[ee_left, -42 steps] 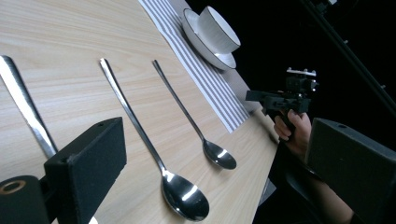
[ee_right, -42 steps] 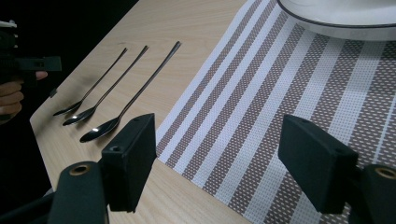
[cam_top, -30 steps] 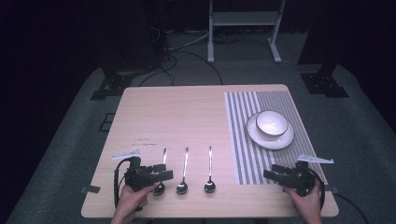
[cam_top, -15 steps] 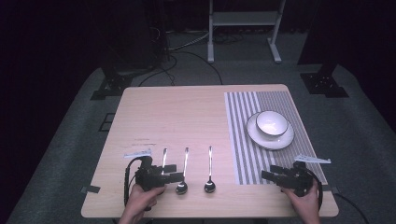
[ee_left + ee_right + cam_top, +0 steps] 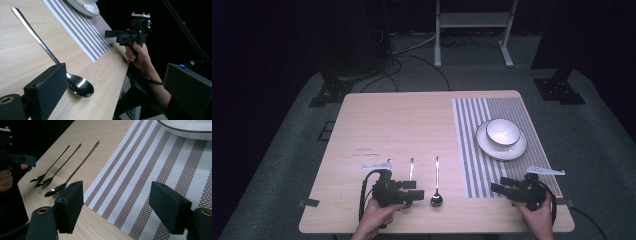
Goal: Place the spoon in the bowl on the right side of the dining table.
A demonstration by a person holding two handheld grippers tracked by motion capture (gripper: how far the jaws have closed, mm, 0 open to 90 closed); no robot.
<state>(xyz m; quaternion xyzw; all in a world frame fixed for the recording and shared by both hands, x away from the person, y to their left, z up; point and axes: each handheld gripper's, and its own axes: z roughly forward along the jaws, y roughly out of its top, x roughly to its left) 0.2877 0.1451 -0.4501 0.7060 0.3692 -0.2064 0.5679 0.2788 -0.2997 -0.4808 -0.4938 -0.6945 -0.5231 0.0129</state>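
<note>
Bowl (image 5: 502,132) sits on plate (image 5: 501,145) on the striped mat (image 5: 477,150), well apart from my hands; bowl looks empty. Three spoons (image 5: 71,181) lie on the bench (image 5: 412,120). My left gripper (image 5: 412,192) fingers released over the spoon bowls; right gripper (image 5: 502,187) fingers released above the mat's near edge.

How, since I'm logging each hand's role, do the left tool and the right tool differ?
The left tool is over bare wood at the spoon bowls, with one spoon beside its jaw. The right tool is over the striped placemat, with no cutlery between its jaws. The left tool points rightward, the right tool leftward. Both are open and hold nothing.
</note>
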